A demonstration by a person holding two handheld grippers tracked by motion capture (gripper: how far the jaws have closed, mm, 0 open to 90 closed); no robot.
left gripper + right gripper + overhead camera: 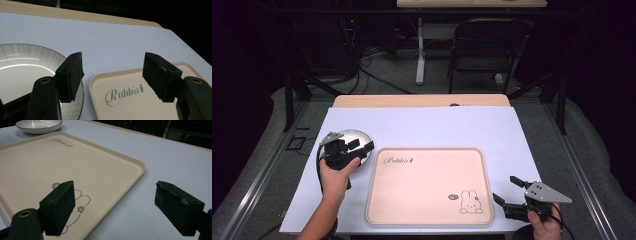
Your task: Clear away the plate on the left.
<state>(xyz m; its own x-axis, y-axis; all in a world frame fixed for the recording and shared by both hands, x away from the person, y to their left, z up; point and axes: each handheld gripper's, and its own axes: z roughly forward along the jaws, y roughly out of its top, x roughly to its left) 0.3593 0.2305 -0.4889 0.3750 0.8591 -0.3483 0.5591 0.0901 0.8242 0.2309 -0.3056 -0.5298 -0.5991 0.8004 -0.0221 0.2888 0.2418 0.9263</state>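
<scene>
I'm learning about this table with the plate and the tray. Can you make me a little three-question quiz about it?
1. True or false: the left tongs are shut on the plate.
2. What word is printed on the beige tray? A) Rabbit B) Kitten C) Bear
3. Fill in: the right tongs hover over the ____ sheet beside the tray's rabbit drawing.

Key:
1. False. Their jaws are open, over the plate's rim near the tray.
2. A
3. white
</scene>
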